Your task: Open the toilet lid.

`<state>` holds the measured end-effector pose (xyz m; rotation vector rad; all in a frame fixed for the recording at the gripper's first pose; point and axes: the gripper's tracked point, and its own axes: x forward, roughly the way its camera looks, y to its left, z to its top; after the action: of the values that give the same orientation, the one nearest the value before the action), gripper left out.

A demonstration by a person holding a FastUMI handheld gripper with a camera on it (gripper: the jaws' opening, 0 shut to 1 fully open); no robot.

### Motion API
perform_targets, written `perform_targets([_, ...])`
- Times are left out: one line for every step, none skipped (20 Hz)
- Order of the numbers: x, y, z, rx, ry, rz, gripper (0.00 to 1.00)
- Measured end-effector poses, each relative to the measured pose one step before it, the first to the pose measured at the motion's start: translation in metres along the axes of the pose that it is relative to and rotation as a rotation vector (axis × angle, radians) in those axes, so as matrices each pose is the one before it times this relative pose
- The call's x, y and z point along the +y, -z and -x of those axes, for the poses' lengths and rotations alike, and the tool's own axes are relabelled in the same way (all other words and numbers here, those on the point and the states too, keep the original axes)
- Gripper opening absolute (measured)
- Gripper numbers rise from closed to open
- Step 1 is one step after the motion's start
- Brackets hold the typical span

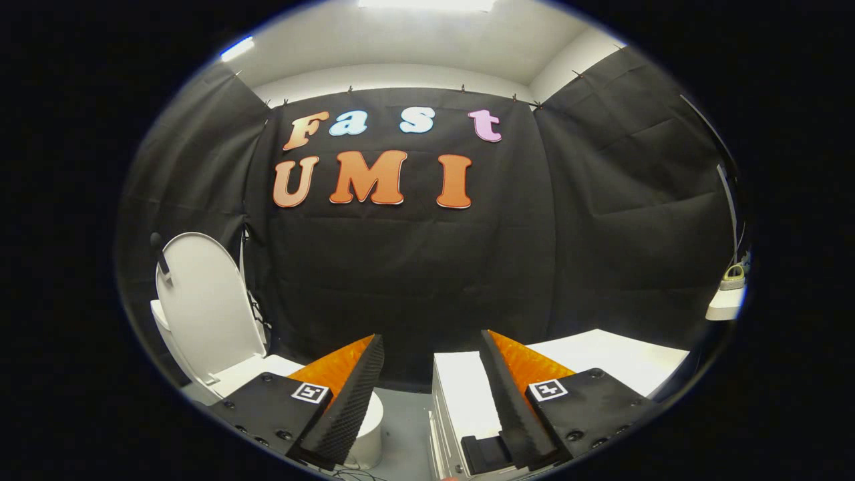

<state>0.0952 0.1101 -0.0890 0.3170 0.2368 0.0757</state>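
So the gripper is just hanging in the air with its two fingers spread wide apart, nothing between them except a view of the grey floor and the black cloth wall further back. The smooth white oval toilet lid is off beyond the left finger, standing upright and leaning back toward the cloth, so it's already raised. Under it you can see a bit of the white toilet bowl, mostly tucked behind the left finger, with its rounded white base poking out by that finger's tip. Beyond the right finger there's a white boxy cabinet with a flat top, and a white tabletop behind it. Well off to the right sits a small white shelf with something on it that's too small to make out.
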Motion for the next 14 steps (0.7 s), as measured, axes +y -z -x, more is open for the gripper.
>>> perform_targets([0.00058, -0.00151, -0.00003, -0.00037, -0.00071, -0.00048, 0.93])
perform_targets([0.00039, 0.00047, 0.00038, 0.00075, 0.00011, -0.00061, 0.93])
perform_targets([-0.00006, -0.00033, -0.00122, 0.00154, 0.00078, -0.00018, 0.93])
perform_targets([0.00001, 0.00087, 0.00034, 0.00143, 0.00091, -0.00009, 0.93])
perform_targets([0.00013, -0.00003, -0.00073, -0.00031, 0.0007, -0.00026, 0.93])
perform_targets([0.00059, -0.00057, 0.0005, -0.00103, 0.00003, -0.00024, 0.93])
perform_targets([-0.00039, -0.00075, -0.00045, 0.00003, 0.00084, -0.00009, 0.93])
perform_targets([-0.00047, 0.00069, 0.00026, 0.00189, 0.00035, -0.00037, 0.93])
perform_targets([-0.00157, 0.00109, 0.00033, 0.00104, 0.00093, -0.00009, 0.93])
perform_targets([0.00029, 0.00043, -0.00005, 0.00145, 0.0007, -0.00047, 0.93])
perform_targets([0.00022, 0.00006, 0.00042, 0.00051, 0.00016, -0.00056, 0.93])
perform_targets([0.00021, 0.00005, -0.00032, -0.00014, 0.0004, -0.00004, 0.93])
perform_targets([-0.00061, -0.00073, 0.00046, -0.00114, -0.00022, 0.0004, 0.93])
perform_targets([0.00041, 0.00039, -0.00039, 0.00079, 0.00216, 0.00008, 0.93])
